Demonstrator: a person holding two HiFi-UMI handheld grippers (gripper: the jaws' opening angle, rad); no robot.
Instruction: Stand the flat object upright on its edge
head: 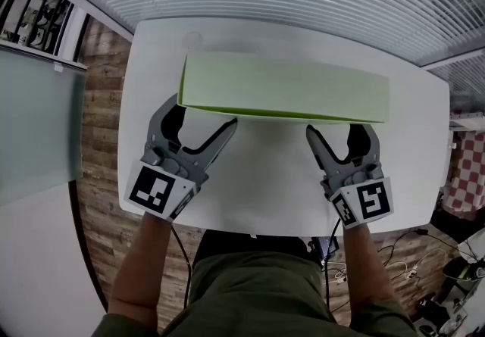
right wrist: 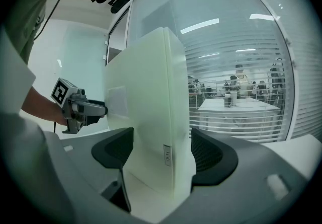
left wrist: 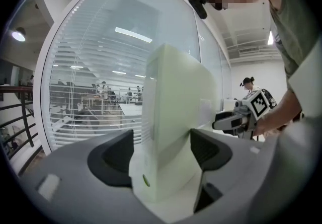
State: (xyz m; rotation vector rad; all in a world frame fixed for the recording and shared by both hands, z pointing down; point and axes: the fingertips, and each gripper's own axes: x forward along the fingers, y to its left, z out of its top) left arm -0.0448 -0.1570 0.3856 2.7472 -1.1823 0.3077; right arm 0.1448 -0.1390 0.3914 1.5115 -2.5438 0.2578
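Head view: green flat box (head: 284, 85) upright on long edge, white bench (head: 258, 184). L tool (head: 203, 117), R tool (head: 341, 131): both spread, box between jaws.

Bright even daylight, ceiling strip lights (left wrist: 133, 34) (slight glare), fisheye-dark corners, soft shadows

My left tool (head: 203, 113) and right tool (head: 341, 131) are matt grey plastic, with darker, finely ribbed pads (left wrist: 118, 156) inside the jaws. The box (head: 284, 88) on the table looks like pale green cardboard, smooth and matt. The table (head: 258, 191) is smooth white with a slight sheen. The floor (head: 102, 176) beside the table is rough-looking wood planking.
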